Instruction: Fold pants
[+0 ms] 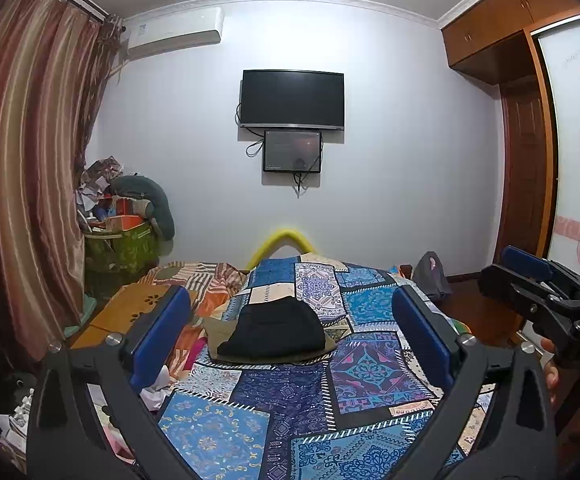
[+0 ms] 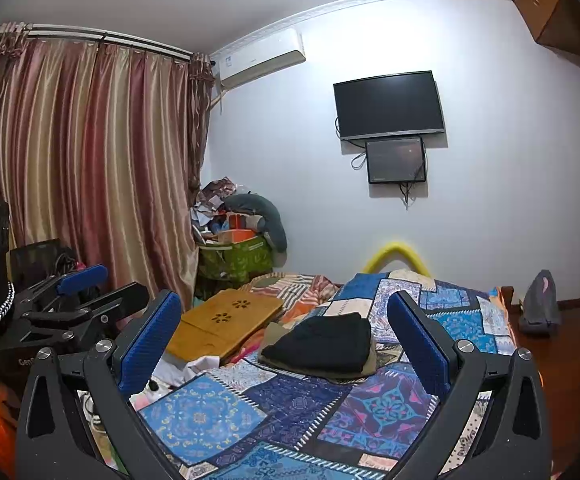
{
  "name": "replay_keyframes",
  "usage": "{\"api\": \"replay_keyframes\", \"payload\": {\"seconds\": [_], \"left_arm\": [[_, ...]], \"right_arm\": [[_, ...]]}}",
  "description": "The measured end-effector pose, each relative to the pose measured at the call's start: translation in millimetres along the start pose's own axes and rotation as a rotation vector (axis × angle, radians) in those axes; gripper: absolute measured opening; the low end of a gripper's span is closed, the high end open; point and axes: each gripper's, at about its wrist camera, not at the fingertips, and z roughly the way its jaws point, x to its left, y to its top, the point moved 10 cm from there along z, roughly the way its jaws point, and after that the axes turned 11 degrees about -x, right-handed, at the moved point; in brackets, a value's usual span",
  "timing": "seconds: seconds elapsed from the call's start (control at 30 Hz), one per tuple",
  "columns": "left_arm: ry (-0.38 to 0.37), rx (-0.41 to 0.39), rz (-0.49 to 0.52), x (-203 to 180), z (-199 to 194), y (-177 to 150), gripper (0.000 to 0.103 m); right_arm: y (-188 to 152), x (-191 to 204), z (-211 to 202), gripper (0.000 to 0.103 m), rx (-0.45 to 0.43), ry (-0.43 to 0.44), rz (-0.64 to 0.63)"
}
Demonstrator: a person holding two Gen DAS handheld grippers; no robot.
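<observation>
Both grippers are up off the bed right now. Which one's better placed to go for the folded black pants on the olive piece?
Marginally the left gripper: in its view the black pants sit centred between its open fingers. In the right gripper's view they lie toward its right finger. Both are open, empty and well short.

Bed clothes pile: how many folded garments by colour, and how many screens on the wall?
Black folded garment: 1, on top
Tan folded garment: 1, underneath
Television: 1
Small screen: 1, below the television
Total: 4
Both grippers, left and right, are open and hold nothing.
</observation>
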Motion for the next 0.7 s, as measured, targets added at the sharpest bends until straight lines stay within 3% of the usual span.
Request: {"api": "replay_keyframes", "payload": {"seconds": [0.7], "left_arm": [[-0.033,0.006,0.008,-5.7,1.6,-1.9,0.102]], "right_arm": [[0.4,-0.6,-1.0,0.103,-0.004,-0.014,0.007]]}}
